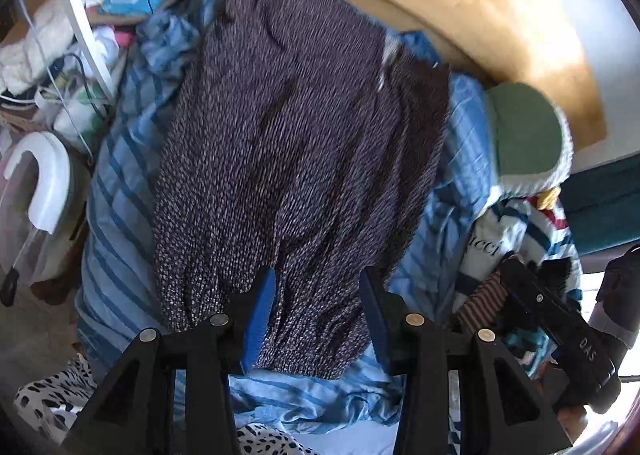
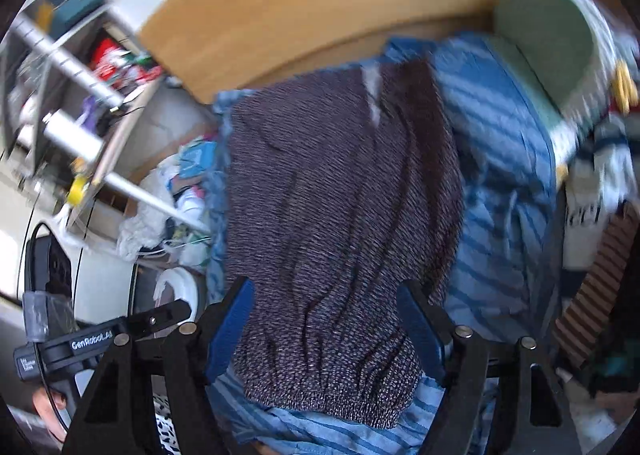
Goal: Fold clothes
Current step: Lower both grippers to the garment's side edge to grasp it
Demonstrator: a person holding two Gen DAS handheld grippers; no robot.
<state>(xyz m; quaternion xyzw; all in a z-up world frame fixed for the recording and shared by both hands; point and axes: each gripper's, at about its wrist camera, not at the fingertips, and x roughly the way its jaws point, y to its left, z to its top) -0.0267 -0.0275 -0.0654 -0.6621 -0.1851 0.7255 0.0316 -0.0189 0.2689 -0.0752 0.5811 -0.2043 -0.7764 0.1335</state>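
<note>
A blue striped sheet covers the bed, running from six o'clock up to twelve. At the centre of it lies the dark speckled knit sweater, spread lengthwise. The left claw and the right claw both gape wide over its near hem at six o'clock, holding nothing.

A home bedroom: striped blue bedsheet, wooden headboard, pillow, cluttered shelves.
</note>
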